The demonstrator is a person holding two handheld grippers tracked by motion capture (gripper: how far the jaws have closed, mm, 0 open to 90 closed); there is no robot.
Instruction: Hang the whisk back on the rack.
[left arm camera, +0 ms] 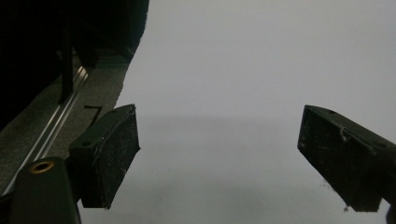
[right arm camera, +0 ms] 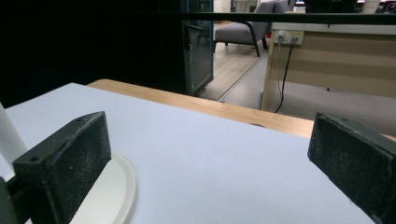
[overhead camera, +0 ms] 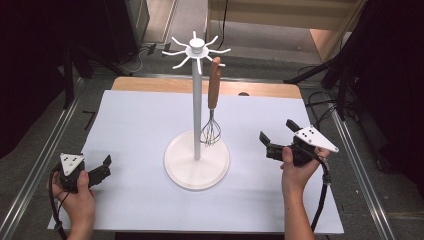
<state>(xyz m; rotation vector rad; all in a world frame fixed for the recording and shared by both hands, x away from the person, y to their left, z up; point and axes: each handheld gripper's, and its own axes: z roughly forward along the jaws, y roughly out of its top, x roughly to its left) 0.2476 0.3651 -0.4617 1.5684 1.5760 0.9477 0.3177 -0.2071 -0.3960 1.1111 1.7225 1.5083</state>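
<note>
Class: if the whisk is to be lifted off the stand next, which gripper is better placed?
Probably the right gripper: open, nearer the whisk, which hangs on the stand's right side.

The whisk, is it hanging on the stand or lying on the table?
Hanging: the whisk hangs by its wooden handle from a hook of the white stand.

Premises present as an office or lab space fitted for recording. Evidence: a wooden table (overhead camera: 150, 85) under a white sheet (overhead camera: 135, 125), dark stand legs (overhead camera: 345, 85) at both sides, floor cables (overhead camera: 145, 52), a grey armchair (right arm camera: 243, 30) and a wall socket (right arm camera: 287, 36) at far right.
</note>
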